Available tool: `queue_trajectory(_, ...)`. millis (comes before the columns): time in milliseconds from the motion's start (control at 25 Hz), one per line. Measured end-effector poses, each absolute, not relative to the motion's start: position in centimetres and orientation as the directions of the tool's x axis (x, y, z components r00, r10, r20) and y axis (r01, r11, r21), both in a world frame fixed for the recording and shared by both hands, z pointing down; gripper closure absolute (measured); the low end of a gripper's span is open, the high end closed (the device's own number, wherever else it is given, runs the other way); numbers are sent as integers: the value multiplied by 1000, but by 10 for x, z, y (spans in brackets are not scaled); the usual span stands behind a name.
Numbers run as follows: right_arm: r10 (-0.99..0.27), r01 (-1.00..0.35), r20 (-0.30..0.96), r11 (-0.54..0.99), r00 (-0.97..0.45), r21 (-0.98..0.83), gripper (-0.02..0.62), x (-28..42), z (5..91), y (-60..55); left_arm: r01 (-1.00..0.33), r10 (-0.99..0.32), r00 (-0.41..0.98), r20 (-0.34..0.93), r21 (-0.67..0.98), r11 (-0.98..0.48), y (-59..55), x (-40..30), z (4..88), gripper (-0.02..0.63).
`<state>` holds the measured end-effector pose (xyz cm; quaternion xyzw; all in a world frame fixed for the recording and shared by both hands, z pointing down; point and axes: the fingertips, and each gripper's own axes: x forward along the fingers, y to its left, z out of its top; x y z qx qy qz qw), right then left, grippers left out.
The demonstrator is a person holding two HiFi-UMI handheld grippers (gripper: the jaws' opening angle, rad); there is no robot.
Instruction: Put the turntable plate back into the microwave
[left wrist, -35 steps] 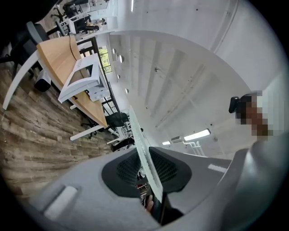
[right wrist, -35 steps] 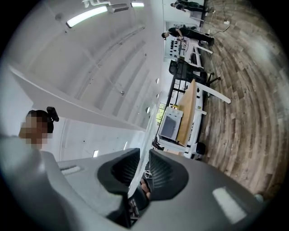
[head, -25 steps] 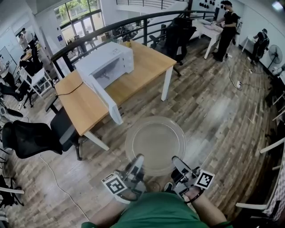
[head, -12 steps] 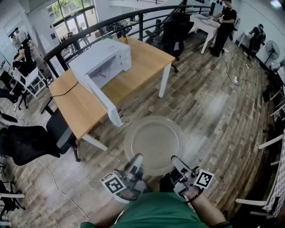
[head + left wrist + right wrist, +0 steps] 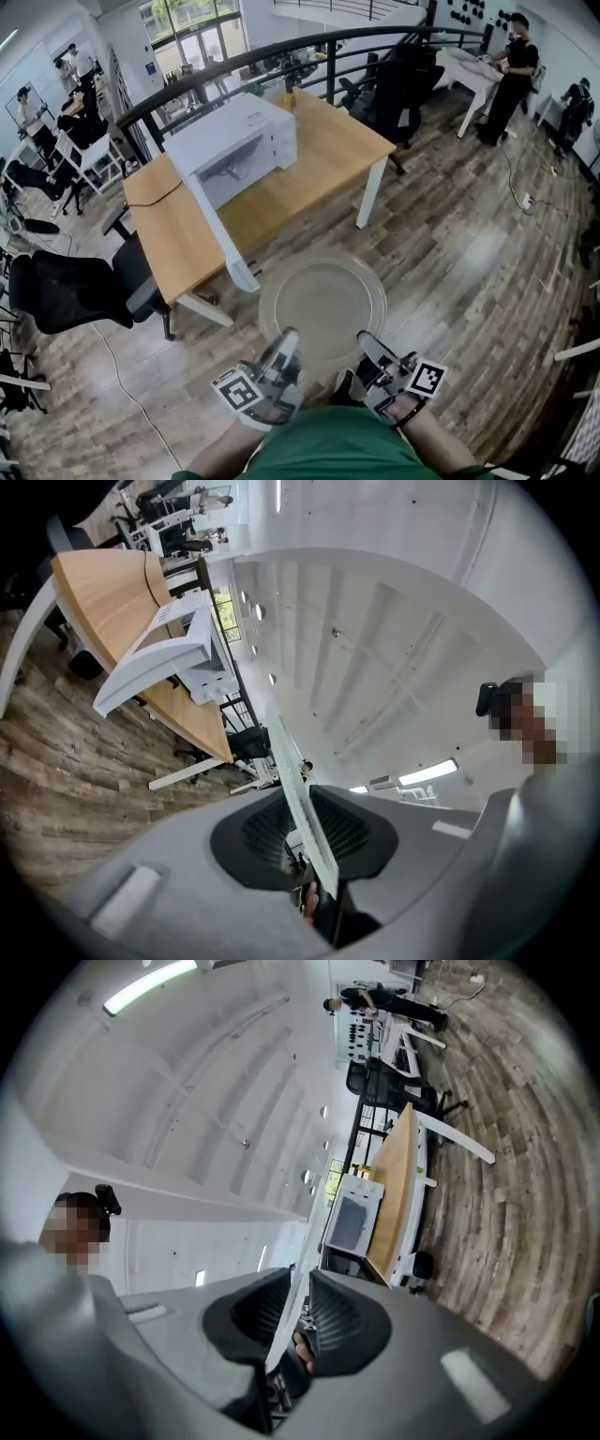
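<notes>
Left tongs (image 5: pixel 287 341), right tongs (image 5: pixel 367 341) clamp turntable plate (image 5: pixel 322 300); cubes (image 5: pixel 239 389) bear square markers.

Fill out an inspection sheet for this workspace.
Surface: wooden table on white legs, standing on a plank floor.
Job's things: white microwave on the table, door open; glass turntable plate held over the floor, short of the table.
Clutter: small yellowish item at the table's far edge, too small to tell.
Grippers: left gripper and right gripper, jaws shut on the plate's near rim.
Cables: black cable across the table; pale cable on the floor.
Surroundings: black office chair, railing, people at far desks.
</notes>
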<state>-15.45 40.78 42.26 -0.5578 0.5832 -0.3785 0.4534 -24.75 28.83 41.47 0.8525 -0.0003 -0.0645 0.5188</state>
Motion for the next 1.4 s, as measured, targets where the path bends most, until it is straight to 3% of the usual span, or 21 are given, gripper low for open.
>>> queue_trajectory(480, -986, -268, -121, 149, -118, -952, 529, -52, 427, 407, -29, -213, 973, -85, 874, -485, 302, -163, 420, 534)
queue_trajectory(1400, -979, -266, -96, 142, -182, -953, 531, 60, 447, 277, -41, -263, 960, -92, 887, -460, 181, -57, 439, 532)
